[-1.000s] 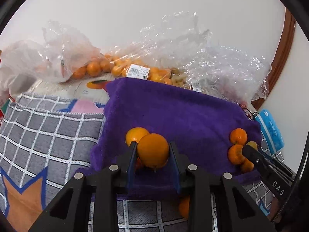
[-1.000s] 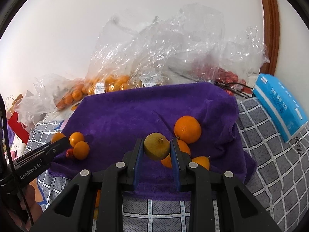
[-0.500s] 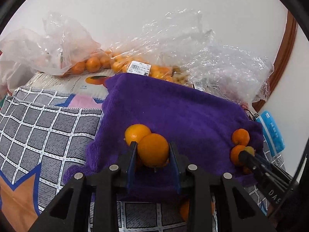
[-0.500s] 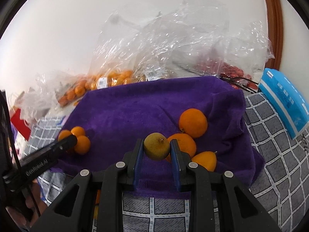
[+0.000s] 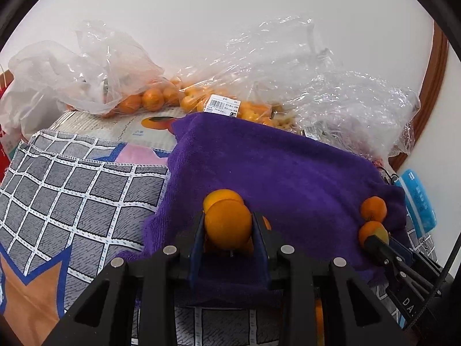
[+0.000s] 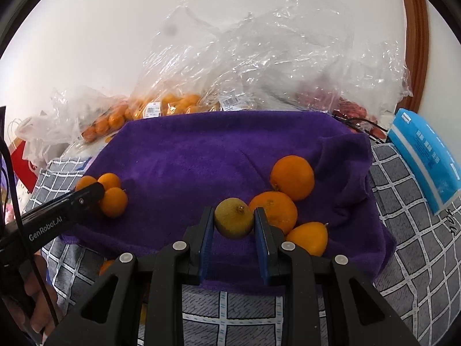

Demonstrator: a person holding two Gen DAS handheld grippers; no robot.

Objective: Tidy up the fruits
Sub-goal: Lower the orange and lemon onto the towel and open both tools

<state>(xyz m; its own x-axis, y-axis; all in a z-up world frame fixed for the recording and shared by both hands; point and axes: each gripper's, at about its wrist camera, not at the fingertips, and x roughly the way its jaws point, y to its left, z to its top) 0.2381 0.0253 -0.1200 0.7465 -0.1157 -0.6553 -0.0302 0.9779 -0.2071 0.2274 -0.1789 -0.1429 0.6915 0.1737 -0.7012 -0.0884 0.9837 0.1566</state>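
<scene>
While your left gripper (image 5: 229,227) is clamped on an orange (image 5: 228,223), a second orange (image 5: 222,196) sits just behind it at 12 o'clock, touching it, and this one blocks the way forward. Your right gripper (image 6: 234,225) is closed on a yellow-green fruit (image 6: 234,222). Close at its 2 o'clock lie two big oranges (image 6: 291,177), and a smaller pointed orange fruit (image 6: 308,238) lies at 4 o'clock, just beside the right finger. From the right wrist view, your left gripper comes in at 9 o'clock among three small oranges (image 6: 113,201).

All this fruit is over a purple towel (image 5: 273,167), which covers a grey checked cloth (image 5: 80,196). At 12 o'clock behind the towel, clear plastic bags (image 6: 245,66) of orange fruit lean on a white wall (image 5: 216,5). A blue packet (image 6: 423,158) lies at 3 o'clock, and a brown wooden frame (image 6: 415,37) stands at 1 o'clock.

Compared with one second before, both grips are the same and the fruits did not shift; only the views turned a little.
</scene>
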